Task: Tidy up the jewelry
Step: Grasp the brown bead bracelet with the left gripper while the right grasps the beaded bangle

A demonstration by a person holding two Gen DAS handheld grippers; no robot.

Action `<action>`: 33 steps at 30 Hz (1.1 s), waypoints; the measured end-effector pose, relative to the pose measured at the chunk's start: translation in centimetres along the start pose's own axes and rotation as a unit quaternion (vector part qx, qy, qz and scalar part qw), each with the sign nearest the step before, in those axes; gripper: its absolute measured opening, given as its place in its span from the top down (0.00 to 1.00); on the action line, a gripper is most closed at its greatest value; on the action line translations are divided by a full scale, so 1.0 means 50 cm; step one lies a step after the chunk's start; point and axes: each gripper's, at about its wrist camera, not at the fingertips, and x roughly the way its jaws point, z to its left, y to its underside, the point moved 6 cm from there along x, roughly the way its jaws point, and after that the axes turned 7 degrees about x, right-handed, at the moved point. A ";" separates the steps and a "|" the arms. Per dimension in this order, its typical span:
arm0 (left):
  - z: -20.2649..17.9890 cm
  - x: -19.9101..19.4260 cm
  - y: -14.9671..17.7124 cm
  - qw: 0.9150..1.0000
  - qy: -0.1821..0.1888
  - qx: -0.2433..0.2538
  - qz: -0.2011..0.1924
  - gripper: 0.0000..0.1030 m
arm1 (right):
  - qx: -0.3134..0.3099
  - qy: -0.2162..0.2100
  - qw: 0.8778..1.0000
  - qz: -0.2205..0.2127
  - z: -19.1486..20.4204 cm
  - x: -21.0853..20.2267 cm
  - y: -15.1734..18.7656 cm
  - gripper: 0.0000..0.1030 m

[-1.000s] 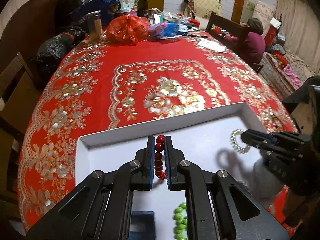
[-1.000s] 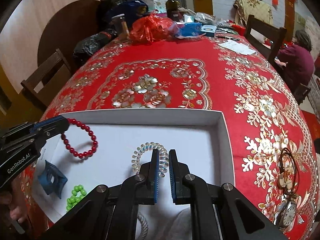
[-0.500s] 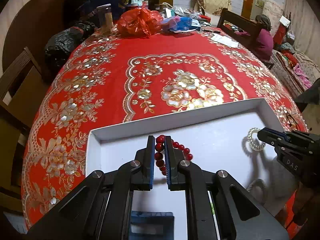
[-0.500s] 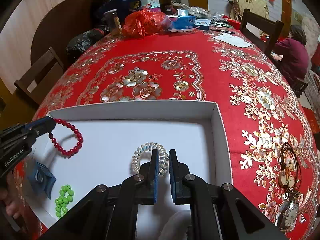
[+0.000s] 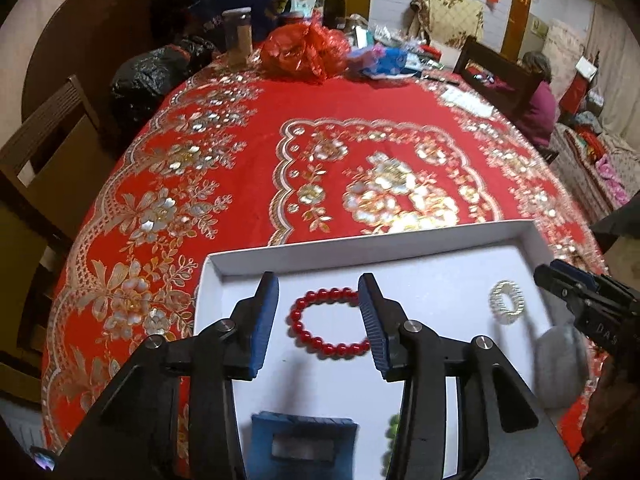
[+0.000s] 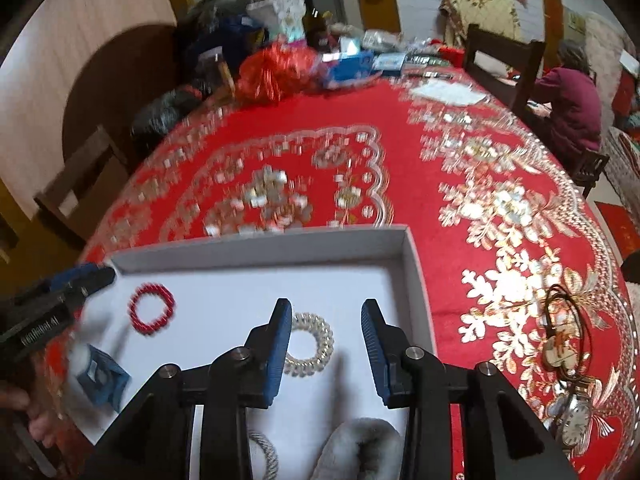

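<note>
Both bracelets now released (flat in the white box [image 5: 400, 250]): red bracelet [image 5: 329, 327] between spread left gripper [image 5: 318, 322], coil [image 6: 308, 344] beside spread right gripper [image 6: 325, 346].

My left hand-held gripper [image 5: 318, 322] and right hand-held gripper [image 6: 324, 344] are both matte black plastic with silver round screws at the joints, blue ribbed pads [image 5: 262, 326] lining the fingers, and small pale lettering on their sides.

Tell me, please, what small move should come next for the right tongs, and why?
Probably swing the right tongs right toward the watch and corded pendant, which lie on the tablecloth outside the white box. Both tongs are open, and the red bead bracelet and clear coil band lie in the box.
</note>
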 end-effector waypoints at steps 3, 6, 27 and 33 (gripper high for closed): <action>-0.012 -0.036 0.000 1.000 0.001 0.000 -0.024 0.52 | 0.003 -0.011 1.000 -0.016 0.010 -0.047 0.005 0.67; -0.023 -0.080 0.005 0.999 0.014 -0.007 -0.043 0.52 | 0.009 -0.026 0.999 -0.034 0.021 -0.105 0.025 0.67; -0.274 -0.157 0.320 0.987 0.105 0.113 0.045 0.52 | -0.076 -0.007 0.996 0.038 -0.046 -0.230 0.377 0.67; -0.286 -0.126 0.337 0.984 0.087 0.146 0.054 0.50 | -0.074 -0.024 0.997 0.026 -0.028 -0.229 0.360 0.67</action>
